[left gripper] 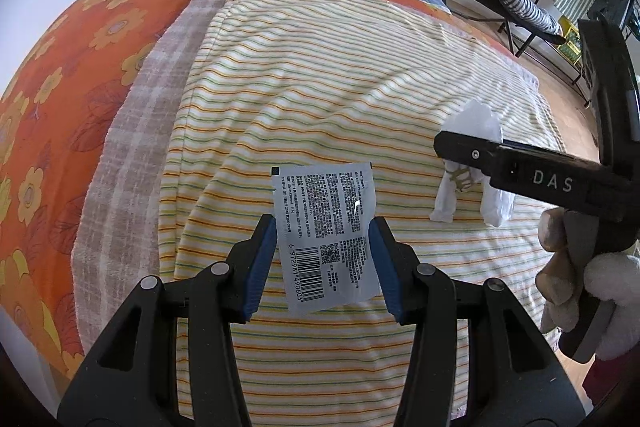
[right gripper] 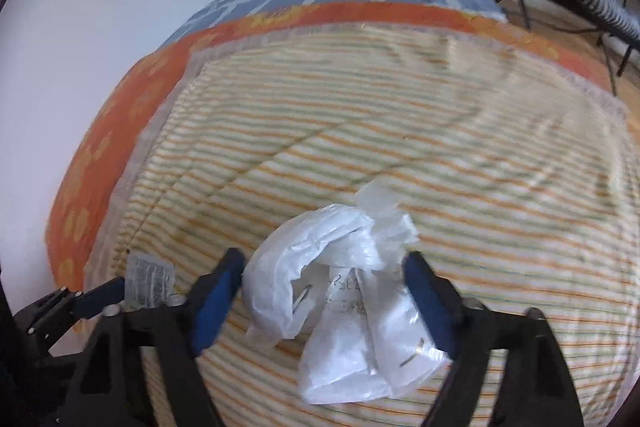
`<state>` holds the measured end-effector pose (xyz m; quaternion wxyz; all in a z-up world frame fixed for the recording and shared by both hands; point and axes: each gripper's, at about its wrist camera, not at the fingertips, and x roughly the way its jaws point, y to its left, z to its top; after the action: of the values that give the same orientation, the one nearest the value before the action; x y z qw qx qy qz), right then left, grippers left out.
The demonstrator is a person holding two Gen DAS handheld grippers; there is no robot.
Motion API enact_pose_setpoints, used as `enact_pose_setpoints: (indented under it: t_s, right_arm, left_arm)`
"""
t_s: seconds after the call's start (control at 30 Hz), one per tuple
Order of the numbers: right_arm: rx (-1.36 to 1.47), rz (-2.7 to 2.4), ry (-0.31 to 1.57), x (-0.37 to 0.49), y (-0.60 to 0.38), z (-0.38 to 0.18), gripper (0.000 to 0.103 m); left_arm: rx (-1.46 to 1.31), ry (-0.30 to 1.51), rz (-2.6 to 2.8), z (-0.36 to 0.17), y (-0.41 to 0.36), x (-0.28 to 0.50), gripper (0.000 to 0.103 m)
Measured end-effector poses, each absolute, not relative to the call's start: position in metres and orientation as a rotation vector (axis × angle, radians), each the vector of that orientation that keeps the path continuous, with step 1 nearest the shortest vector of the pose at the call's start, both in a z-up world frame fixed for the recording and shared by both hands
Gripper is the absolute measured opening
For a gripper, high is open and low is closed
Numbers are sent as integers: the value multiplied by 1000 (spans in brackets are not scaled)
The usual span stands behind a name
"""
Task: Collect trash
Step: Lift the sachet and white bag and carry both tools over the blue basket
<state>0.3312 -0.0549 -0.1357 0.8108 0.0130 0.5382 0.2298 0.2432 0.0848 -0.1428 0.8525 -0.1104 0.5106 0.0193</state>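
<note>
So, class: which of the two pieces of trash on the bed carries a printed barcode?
The flat sachet between the left jaws; the crumpled white plastic bag shows no barcode.

We are seeing a glossy, smooth foil-like sachet [left gripper: 326, 235] with printed text, a thin crinkled translucent plastic bag [right gripper: 344, 299], a soft matt striped cloth sheet [left gripper: 320, 87] on the bed, and matt black plastic fingers [left gripper: 264, 263] bearing blue rubbery pads.
</note>
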Motion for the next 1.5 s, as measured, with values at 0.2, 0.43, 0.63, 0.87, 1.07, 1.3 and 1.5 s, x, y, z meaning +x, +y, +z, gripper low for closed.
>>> enact_pose_setpoints:
  t_s: [0.2,0.43,0.63,0.87,1.07,1.3,1.5]
  right_arm:
    - [41,514,1106,316,-67,-117,62]
    - [34,533,1034,287,-85,-82,62]
    - [11,552,989,250,-97,-58,62]
    - [18,566,956,207,-113,-39,62]
    - [-12,583,927,164,-119,-25,62]
    - [-34,606,911,116,-123,-20,62]
    - [-24,614,930,84,-129,-29,62]
  left_arm:
    - [-237,1063,37,-136,84,239,49]
    - [-229,1042,20,-119,77,224,49]
    - [-225,1018,8,-100,70,201,49]
    - [-216,995,1,-81,62,164,49]
    - [-211,984,-10,-72,54,124,49]
    - [-219,982,-32,-71,41,84,49]
    - [-222,991,-46,-76,30,54,49]
